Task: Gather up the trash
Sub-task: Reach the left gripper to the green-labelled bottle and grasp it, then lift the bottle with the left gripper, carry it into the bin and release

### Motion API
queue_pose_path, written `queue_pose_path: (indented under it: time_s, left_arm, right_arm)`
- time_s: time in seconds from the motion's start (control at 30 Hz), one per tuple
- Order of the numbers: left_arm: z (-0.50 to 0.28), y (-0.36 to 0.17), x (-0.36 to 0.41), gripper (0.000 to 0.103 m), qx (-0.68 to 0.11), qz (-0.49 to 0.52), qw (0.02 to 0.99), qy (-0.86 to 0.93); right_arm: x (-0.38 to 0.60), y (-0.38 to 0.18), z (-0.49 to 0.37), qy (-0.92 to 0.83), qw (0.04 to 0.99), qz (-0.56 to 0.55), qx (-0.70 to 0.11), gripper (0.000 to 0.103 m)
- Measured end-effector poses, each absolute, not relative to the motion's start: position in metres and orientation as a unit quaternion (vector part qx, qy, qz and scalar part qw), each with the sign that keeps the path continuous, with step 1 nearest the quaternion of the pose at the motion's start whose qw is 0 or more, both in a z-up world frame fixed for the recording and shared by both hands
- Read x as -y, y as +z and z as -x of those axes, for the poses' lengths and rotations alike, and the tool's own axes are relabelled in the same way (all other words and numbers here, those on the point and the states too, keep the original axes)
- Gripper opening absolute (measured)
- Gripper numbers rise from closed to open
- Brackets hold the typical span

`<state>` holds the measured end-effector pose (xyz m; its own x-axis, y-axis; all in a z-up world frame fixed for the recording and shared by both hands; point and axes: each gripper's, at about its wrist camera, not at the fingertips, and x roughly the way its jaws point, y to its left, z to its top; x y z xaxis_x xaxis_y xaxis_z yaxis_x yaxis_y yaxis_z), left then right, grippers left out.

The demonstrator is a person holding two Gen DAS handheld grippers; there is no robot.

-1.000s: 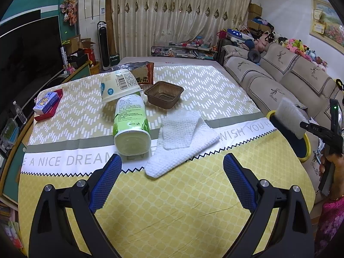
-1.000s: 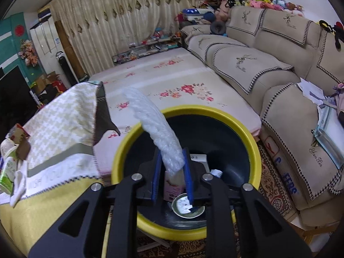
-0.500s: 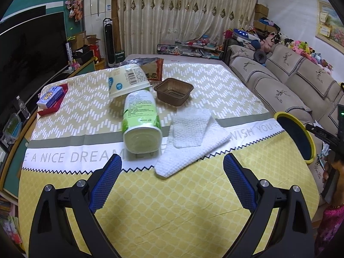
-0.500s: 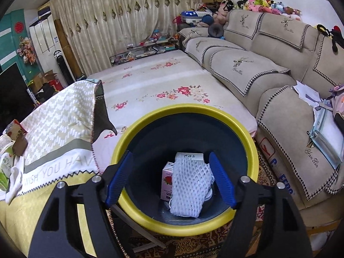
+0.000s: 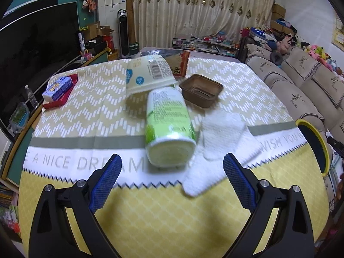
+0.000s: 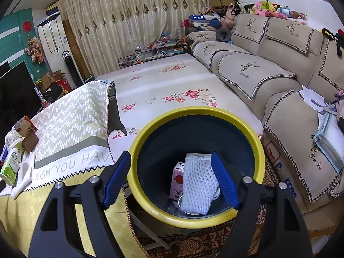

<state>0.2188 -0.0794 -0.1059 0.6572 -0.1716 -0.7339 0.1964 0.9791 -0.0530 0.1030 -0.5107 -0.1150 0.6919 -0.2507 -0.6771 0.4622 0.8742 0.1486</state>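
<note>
My left gripper [image 5: 172,176] is open and empty above the table, just short of a green and white bottle [image 5: 168,124] lying on its side. Behind the bottle lie a tipped cream cup [image 5: 149,73], a brown plastic tray [image 5: 201,90] and a snack wrapper [image 5: 178,61]. A white cloth [image 5: 217,144] lies right of the bottle. My right gripper [image 6: 171,178] is open and empty above the yellow-rimmed bin [image 6: 150,129]. White foam netting [image 6: 197,187] and a pink carton [image 6: 177,180] lie inside the bin.
A red tray with a blue box [image 5: 59,88] sits at the table's left edge. The bin's rim [image 5: 318,137] shows off the table's right edge. A beige sofa [image 6: 268,68] runs along the right. A flowered bed or mat [image 6: 163,86] lies behind the bin.
My right gripper opened and the foam netting dropped into the bin. My left gripper moved closer to the bottle on the table.
</note>
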Motion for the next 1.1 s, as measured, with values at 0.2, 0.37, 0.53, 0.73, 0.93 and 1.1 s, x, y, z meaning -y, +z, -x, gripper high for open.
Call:
queue_pose_path:
  time_s: [0.2, 0.37, 0.53, 0.73, 0.93, 1.1]
  left_arm:
    - [-0.244, -0.109, 0.078, 0.093, -0.407, -0.001, 0.909, -0.092]
    - [-0.254, -0.12, 0.08, 0.08, -0.419, 0.003, 0.904, -0.085]
    - [-0.258, -0.13, 0.082, 0.072, -0.43, 0.002, 0.899, -0.083]
    - [-0.256, -0.132, 0.083, 0.071, -0.423, 0.003, 0.903, -0.077]
    - [-0.255, -0.128, 0.081, 0.062, -0.411, 0.004, 0.909, -0.073]
    - [-0.252, -0.124, 0.083, 0.052, -0.402, -0.005, 0.912, -0.076]
  right_arm:
    - [0.51, -0.116, -0.104, -0.195, 0.907, -0.154, -0.341, 0.074]
    - [0.51, -0.116, -0.104, -0.196, 0.906, -0.154, -0.342, 0.075]
    - [0.509, -0.118, -0.106, -0.195, 0.905, -0.156, -0.345, 0.075]
    - [0.508, -0.122, -0.109, -0.19, 0.904, -0.156, -0.349, 0.075]
    - [0.507, -0.123, -0.11, -0.188, 0.905, -0.154, -0.349, 0.075]
    - [0.505, -0.121, -0.11, -0.186, 0.907, -0.155, -0.346, 0.075]
